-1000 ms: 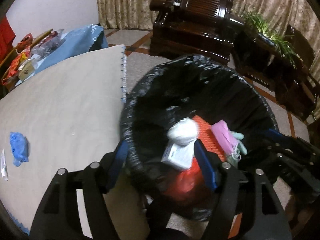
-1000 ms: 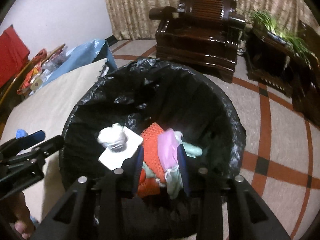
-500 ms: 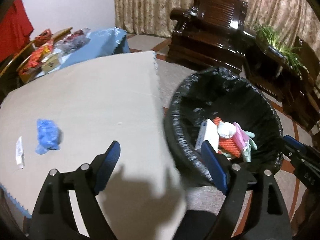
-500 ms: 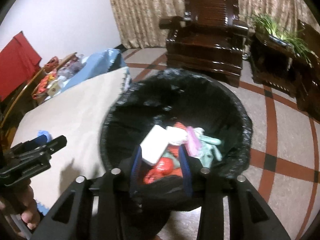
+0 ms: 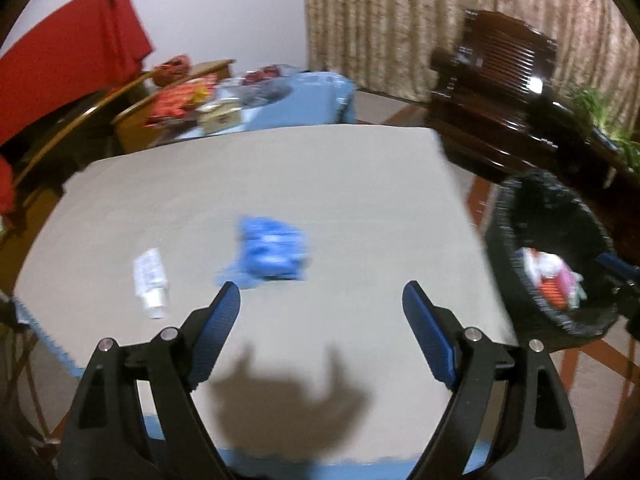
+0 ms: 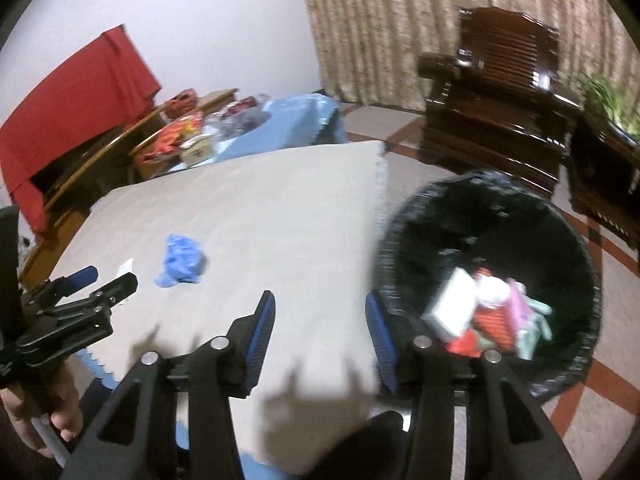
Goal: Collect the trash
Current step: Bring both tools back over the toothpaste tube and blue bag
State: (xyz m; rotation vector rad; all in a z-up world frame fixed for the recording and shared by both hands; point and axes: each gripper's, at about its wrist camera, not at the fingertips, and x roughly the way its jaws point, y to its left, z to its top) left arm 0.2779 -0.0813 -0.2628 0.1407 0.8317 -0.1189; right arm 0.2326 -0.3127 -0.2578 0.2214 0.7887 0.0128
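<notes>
Desk (image 5: pixel 320 168) with beige cover: crumpled blue wad (image 5: pixel 272 250) mid-surface, small white tube (image 5: pixel 151 280) lying just left of it. Black-lined bin (image 6: pixel 492 240) on floor (image 6: pixel 600 392) beside desk.

Both grippers (image 5: pixel 320 300) (image 6: pixel 320 312) empty, jaws apart, right's just widening.

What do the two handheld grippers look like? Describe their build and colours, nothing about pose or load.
The left gripper and right gripper look alike: matte black angular plastic frames with cut-out windows, round silver pivot pins, and two flat fingers faced with ribbed blue pads. No cables or markings show. In the right wrist view, a bare hand grips the left gripper's handle; no sleeve is visible.
</notes>
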